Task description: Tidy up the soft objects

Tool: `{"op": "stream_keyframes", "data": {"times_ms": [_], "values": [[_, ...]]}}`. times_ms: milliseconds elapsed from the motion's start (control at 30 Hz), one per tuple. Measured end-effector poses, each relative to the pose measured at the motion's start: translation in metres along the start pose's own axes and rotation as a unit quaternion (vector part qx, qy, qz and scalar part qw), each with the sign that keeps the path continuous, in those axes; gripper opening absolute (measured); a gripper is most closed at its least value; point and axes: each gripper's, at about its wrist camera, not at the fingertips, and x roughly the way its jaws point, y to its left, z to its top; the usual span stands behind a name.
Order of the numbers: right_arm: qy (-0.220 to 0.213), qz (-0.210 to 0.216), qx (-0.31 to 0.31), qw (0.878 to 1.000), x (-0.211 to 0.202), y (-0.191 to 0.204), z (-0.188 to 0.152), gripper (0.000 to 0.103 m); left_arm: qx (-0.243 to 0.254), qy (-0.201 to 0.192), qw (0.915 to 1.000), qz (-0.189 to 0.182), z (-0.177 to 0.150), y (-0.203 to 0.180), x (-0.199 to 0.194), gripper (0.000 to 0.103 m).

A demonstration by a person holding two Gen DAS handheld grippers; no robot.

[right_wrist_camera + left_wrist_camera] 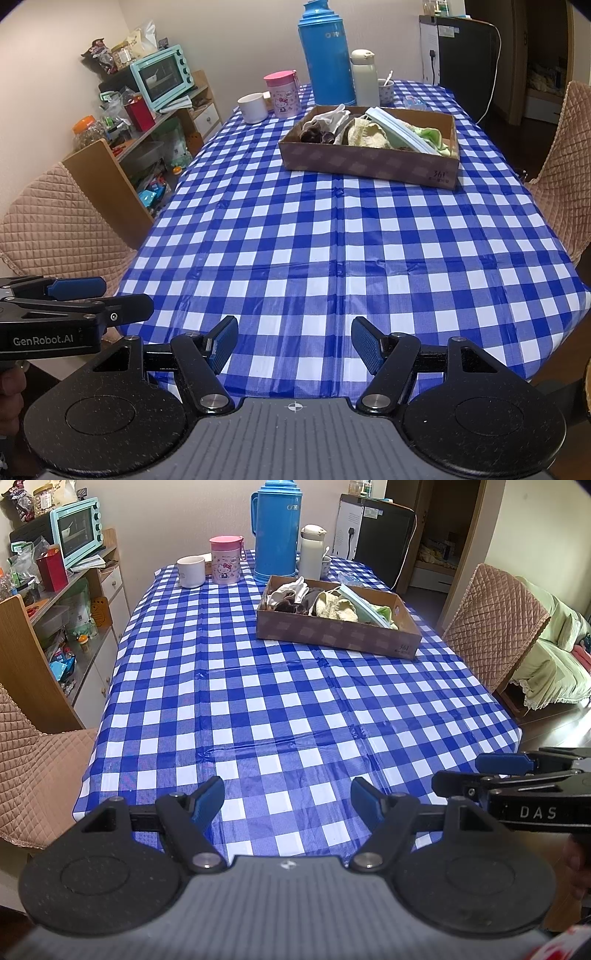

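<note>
Cloths heaped in cardboard box (far end), left tool spread wide, right tool likewise — both empty, hovering over checked tablecloth.

Twin near-edge views — same tablecloth.

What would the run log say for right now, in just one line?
left hand-held gripper: open, empty | right hand-held gripper: open, empty | soft cloths: in cardboard box, far end | stage: not started

I count one cardboard box at my one o'clock, one blue thermos at twelve, one white bottle, three cups: white, pink, patterned.
</note>
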Motion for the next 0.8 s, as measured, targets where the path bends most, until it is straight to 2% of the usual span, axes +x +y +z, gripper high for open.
{"op": "stream_keyframes", "data": {"times_ms": [800], "values": [[0.0,-0.001,0.0,1.0,-0.0001,-0.0003,0.0006,0.068,0.0,0.0,1.0,0.0,0.0005,-0.0013,0.0019,0.074]]}}
